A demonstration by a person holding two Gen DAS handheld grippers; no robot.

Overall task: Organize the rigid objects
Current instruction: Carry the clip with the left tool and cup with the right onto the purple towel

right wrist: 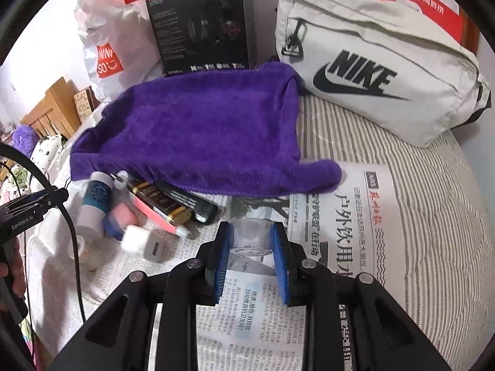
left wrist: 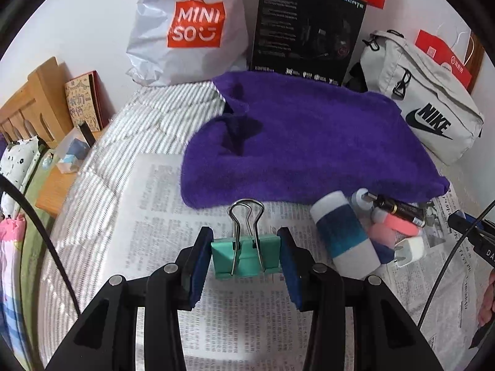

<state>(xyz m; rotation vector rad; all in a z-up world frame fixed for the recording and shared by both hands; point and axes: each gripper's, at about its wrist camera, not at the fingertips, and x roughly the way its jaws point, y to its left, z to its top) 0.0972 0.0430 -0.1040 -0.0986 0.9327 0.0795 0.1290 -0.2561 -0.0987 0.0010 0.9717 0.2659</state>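
Currently both tongs are clamped: left tongs (left wrist: 246,255) on a teal metal binder clip (left wrist: 246,256), wire handles pointing far; right tongs (right wrist: 251,244) on a clear plastic cup (right wrist: 251,238), with the pile of small items (right wrist: 148,213) to its left.

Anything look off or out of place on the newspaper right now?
Nothing spilled or broken. The only untidy spot is the loose pile of small items lying crisscrossed, partly tucked under the purple towel's edge. The charger plug lies on its side.
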